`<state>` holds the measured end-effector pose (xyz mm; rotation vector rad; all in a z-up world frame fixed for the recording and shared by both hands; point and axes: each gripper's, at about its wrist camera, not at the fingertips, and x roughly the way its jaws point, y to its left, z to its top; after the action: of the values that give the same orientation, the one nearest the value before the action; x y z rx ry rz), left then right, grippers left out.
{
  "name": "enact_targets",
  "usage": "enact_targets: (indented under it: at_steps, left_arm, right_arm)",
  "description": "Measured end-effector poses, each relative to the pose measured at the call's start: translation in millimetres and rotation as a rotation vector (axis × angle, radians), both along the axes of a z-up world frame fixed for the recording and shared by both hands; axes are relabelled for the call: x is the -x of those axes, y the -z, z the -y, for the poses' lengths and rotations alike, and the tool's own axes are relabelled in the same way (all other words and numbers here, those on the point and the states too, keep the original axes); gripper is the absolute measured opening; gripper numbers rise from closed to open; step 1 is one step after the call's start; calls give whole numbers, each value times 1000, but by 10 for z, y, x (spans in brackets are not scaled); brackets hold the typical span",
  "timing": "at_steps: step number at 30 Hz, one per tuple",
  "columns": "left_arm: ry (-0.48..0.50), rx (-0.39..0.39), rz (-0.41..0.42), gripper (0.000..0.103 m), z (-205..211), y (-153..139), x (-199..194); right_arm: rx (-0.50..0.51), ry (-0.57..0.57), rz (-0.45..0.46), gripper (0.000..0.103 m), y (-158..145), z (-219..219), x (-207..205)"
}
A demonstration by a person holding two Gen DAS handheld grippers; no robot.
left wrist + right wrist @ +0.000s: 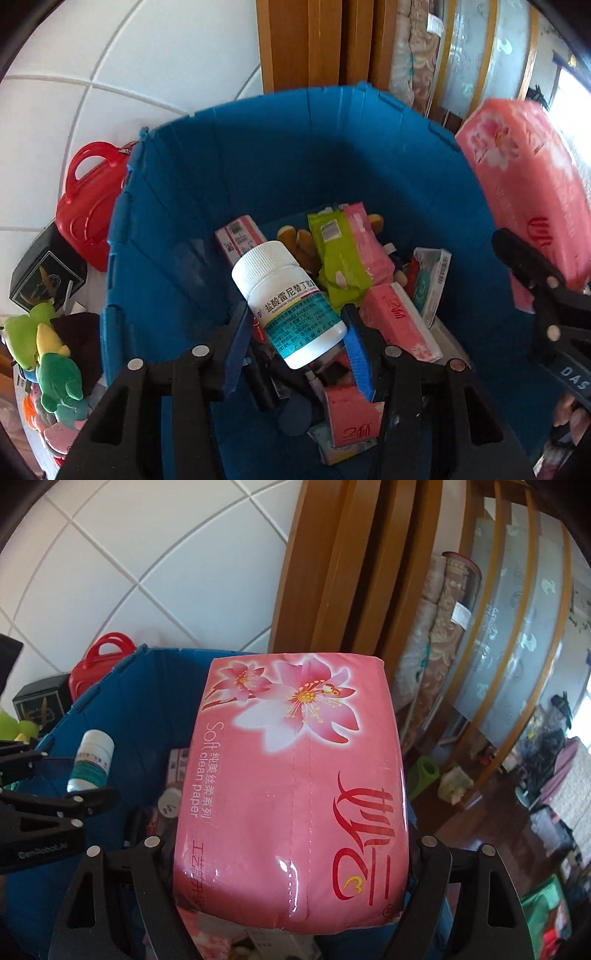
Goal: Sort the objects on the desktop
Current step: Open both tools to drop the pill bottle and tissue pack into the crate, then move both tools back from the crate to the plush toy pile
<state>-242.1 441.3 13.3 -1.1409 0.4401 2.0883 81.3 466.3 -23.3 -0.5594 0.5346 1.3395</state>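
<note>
My left gripper [297, 343] is shut on a white medicine bottle [291, 306] with a teal label, held tilted over the open blue storage bin [166, 229]. The same bottle [90, 760] shows at the left of the right wrist view, above the bin [122, 690]. My right gripper [291, 853] is shut on a large pink tissue pack [295, 782] printed with flowers, held over the bin's right side. That pack [528, 199] also appears at the right of the left wrist view, with the right gripper's black fingers [532, 266] on it.
The bin holds several pink tissue packs [399, 321], a green wipes packet [338, 258] and small boxes [240, 236]. Left of the bin are a red toy case [88, 206], a black box [44, 273] and green plush toys [51, 354]. Wooden doors [351, 565] stand behind.
</note>
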Motion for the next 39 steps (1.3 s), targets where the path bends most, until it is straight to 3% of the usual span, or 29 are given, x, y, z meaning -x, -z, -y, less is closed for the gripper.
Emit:
enact_targets:
  at_steps: [2, 4, 7, 13, 18, 24, 30, 35, 39]
  left_arm:
    - [5, 49, 36, 48, -69, 165, 10]
    - [25, 73, 65, 48, -98, 256, -19]
    - [35, 101, 46, 48, -129, 281, -78]
    - [28, 112, 82, 49, -130, 314, -28]
    - [29, 127, 81, 61, -147, 330, -38]
    - [26, 118, 69, 62, -131, 300, -69]
    - [48, 38, 39, 63, -45, 118, -182]
    - [7, -50, 35, 63, 261, -175, -301]
    - [-43, -134, -36, 63, 665, -461, -428]
  right_arm:
    - [1, -15, -32, 83, 11, -29, -30]
    - [13, 5, -8, 83, 44, -85, -43]
    - [31, 9, -38, 83, 62, -102, -86]
    - [57, 26, -43, 86, 84, -54, -92]
    - [40, 54, 2, 102, 41, -12, -79]
    - [66, 79, -7, 103, 36, 17, -128]
    - [87, 86, -13, 103, 13, 231, -142]
    - [20, 120, -46, 103, -175, 531, -184]
    - [-41, 93, -78, 103, -380, 707, -55]
